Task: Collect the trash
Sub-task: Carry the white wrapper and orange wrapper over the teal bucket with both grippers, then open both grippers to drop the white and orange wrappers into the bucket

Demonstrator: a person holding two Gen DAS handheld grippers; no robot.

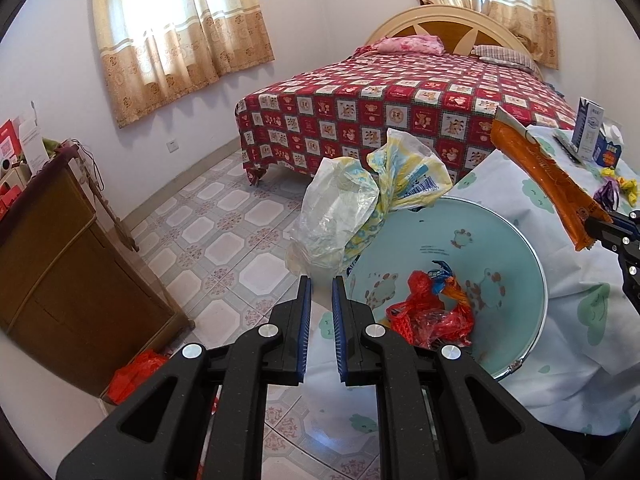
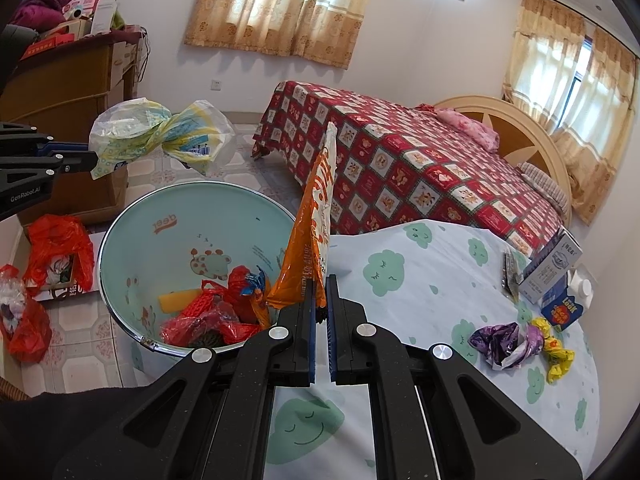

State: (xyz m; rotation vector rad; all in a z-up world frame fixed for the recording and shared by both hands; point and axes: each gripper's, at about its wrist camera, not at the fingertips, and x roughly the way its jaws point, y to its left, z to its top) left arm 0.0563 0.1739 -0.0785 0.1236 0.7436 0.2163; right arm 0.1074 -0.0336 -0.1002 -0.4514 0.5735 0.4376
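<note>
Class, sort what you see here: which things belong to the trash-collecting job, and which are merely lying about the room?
Part of the job:
- orange wrapper, clamped in the right gripper
- yellow-white plastic bag, clamped in the left gripper
- basin holding red trash
- crumpled wrappers on the table

Lying about:
- bed
- cabinet
- milk cartons
- curtains

Pale blue basin point(image 2: 168, 216) printed with cartoon animals; orange wrapper point(image 2: 308, 248); white worktop cloth point(image 2: 420, 280) dotted with green clouds; bedspread point(image 2: 400, 152) checked red, bear squares.

Both wrist views close, angled down — share basin point(image 1: 520, 240) point(image 2: 132, 216), bed point(image 1: 400, 92) point(image 2: 440, 168).
</note>
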